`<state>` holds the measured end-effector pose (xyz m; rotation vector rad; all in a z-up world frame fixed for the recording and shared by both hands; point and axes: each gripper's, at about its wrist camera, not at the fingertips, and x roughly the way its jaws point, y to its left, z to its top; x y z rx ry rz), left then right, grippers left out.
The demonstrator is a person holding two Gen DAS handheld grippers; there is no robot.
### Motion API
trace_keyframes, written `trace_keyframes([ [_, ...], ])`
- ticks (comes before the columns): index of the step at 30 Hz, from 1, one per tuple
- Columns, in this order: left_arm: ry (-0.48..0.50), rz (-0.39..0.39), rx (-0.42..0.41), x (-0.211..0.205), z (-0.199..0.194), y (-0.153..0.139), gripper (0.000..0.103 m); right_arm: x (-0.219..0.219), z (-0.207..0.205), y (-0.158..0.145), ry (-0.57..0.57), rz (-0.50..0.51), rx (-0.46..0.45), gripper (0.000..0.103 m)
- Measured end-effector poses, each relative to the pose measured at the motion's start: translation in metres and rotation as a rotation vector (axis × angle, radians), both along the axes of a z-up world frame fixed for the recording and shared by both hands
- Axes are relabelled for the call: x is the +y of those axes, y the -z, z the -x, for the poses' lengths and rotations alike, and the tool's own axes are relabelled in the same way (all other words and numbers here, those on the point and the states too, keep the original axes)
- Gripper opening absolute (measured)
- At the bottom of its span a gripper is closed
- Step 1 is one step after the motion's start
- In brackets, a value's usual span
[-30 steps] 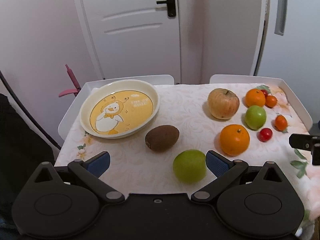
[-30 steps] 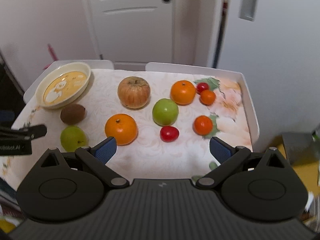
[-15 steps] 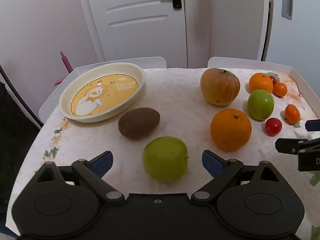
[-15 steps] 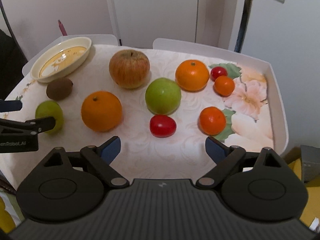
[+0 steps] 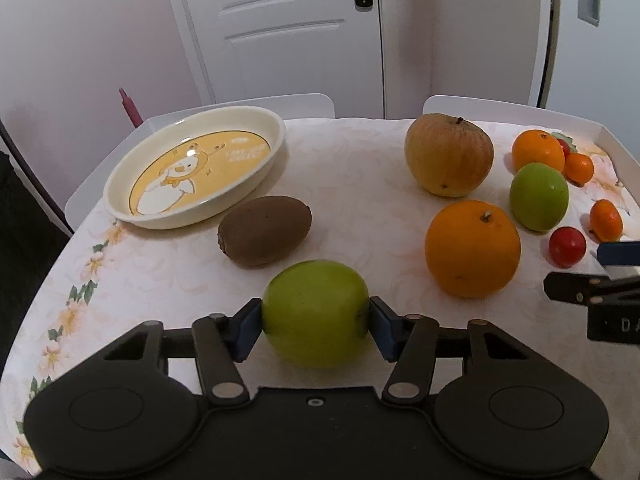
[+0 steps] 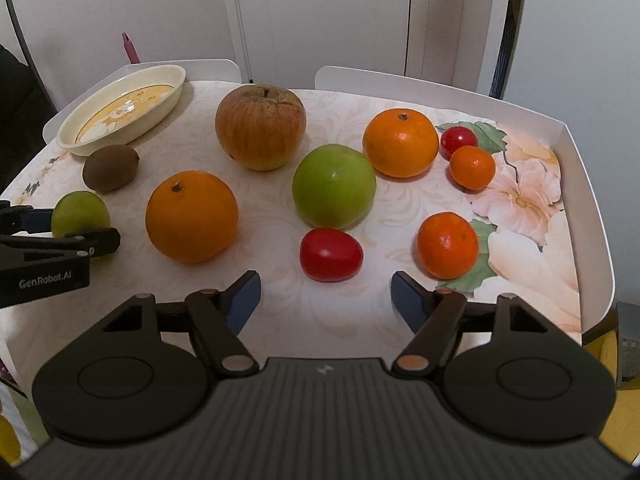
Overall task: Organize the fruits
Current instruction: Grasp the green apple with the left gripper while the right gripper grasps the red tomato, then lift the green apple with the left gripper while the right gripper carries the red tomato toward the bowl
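My left gripper point(image 5: 316, 318) is shut on a small green apple point(image 5: 316, 312) at the near side of the table; both blue pads press its sides. A brown kiwi point(image 5: 265, 236) lies just beyond it, and a cream duck-print plate point(image 5: 120, 208) stands empty at the far left. My right gripper point(image 6: 325, 292) hangs low over the cloth, its jaws closing. A red tomato point(image 6: 331, 255) lies just ahead of its tips, untouched. Around it lie an orange point(image 6: 191, 216), a larger green apple point(image 6: 334, 186) and a small tangerine point(image 6: 447, 245).
Farther back sit a wrinkled yellow-red apple point(image 6: 261, 126), another orange point(image 6: 401, 143), a second tomato point(image 6: 459, 139) and a small tangerine point(image 6: 472, 167). The white tray wall point(image 6: 592, 208) bounds the right side. A door and walls stand behind the table.
Both grippers came down toward the table. The left jaws shut on the small green apple. The right jaws narrowed, and the red tomato now lies close in front of them.
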<state>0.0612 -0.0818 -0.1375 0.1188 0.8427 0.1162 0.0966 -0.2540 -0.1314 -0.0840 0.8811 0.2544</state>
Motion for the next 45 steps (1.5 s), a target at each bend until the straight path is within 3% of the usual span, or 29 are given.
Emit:
trace_keyframes([
  [11, 0.014, -0.006, -0.01, -0.003, 0.007, -0.003, 0.061, 0.002, -0.006, 0.004, 0.015, 0.01, -0.037, 0.071],
  [14, 0.011, -0.006, -0.014, -0.004, 0.009, -0.004, 0.06, 0.005, -0.007, 0.004, 0.024, 0.019, -0.046, 0.052],
  [15, 0.009, -0.005, -0.015, -0.004, 0.009, -0.005, 0.06, 0.006, -0.007, 0.004, 0.026, 0.023, -0.049, 0.05],
  [26, -0.034, -0.003, -0.043, 0.002, 0.023, -0.029, 0.06, 0.003, 0.002, -0.024, 0.02, 0.022, -0.059, 0.05],
  [36, -0.088, 0.009, -0.108, 0.022, 0.036, -0.081, 0.06, 0.016, 0.008, -0.077, -0.024, -0.018, -0.103, 0.05],
  [45, -0.103, 0.004, -0.17, 0.07, 0.024, -0.129, 0.06, 0.059, -0.007, -0.115, -0.063, -0.058, -0.126, 0.05],
])
